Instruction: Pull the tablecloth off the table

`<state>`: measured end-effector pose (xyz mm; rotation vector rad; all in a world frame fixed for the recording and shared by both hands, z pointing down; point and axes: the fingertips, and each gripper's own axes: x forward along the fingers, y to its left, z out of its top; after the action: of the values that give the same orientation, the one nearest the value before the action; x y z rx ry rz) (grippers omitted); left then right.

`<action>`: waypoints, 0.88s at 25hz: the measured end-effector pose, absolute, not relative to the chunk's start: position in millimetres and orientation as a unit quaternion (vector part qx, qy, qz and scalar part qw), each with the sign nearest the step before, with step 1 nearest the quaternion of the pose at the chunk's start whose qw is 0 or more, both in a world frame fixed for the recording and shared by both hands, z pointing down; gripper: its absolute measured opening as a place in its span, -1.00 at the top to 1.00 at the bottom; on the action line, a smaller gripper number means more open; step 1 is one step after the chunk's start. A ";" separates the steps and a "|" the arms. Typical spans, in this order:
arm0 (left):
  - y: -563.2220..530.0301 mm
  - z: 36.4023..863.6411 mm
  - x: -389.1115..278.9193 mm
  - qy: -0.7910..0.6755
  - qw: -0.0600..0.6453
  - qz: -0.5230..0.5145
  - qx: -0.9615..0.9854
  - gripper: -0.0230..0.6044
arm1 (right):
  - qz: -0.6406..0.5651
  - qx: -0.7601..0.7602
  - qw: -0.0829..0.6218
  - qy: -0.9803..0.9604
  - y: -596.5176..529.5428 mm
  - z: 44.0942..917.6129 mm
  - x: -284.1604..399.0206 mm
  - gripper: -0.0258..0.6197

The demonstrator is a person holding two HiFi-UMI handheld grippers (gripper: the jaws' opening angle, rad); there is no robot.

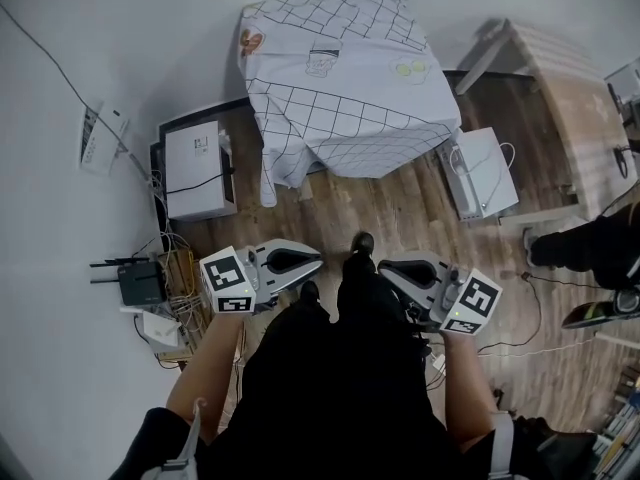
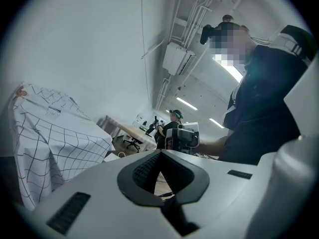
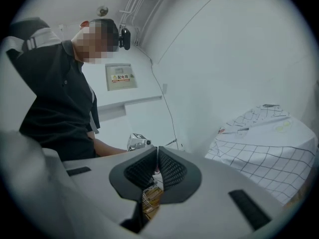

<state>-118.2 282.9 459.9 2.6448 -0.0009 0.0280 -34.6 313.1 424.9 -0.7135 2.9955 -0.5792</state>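
Tablecloth, white with a black grid and a few small prints, lies draped over the table at the far end of the wood floor. Its hem hangs low on every side that shows, so the table itself is hidden beneath it. On the floor, a left white box sits just beside one corner of the cloth and a right white box near the other, with a tangle of cables along the wall. Both grippers are well apart from the cloth, held close to the person's body. The left gripper and the right gripper point towards each other, each with jaws clenched on nothing, pads meeting. In each gripper view the cloth shows off to one side, not ahead of the jaws. The pull seems not yet begun. To do it well, each gripper probably needs turning to face the near hem, with jaws released and then closed on a good fold of fabric at the two near corners. A level, steady draw towards the body should slide it free without snagging the boxes or cables
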 end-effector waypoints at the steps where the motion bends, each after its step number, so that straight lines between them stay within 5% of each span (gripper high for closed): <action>1: 275.5 460.5 -113.7 -0.004 0.246 0.014 0.969 0.90 | -0.183 -0.219 0.020 0.958 305.0 421.9 -31.1 0.85; 8: 206.7 452.9 -67.0 -0.048 0.247 0.043 0.967 0.89 | -0.162 -0.138 0.081 0.974 234.1 407.7 5.4 0.84; 22: 69.4 387.0 -0.7 -0.169 0.186 0.052 0.967 0.90 | -0.101 -0.072 0.070 0.990 100.1 386.1 96.6 0.84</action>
<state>-0.7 69.4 387.0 2.7232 -0.4759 0.1461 96.6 100.1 386.1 -0.2179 2.9787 -0.3025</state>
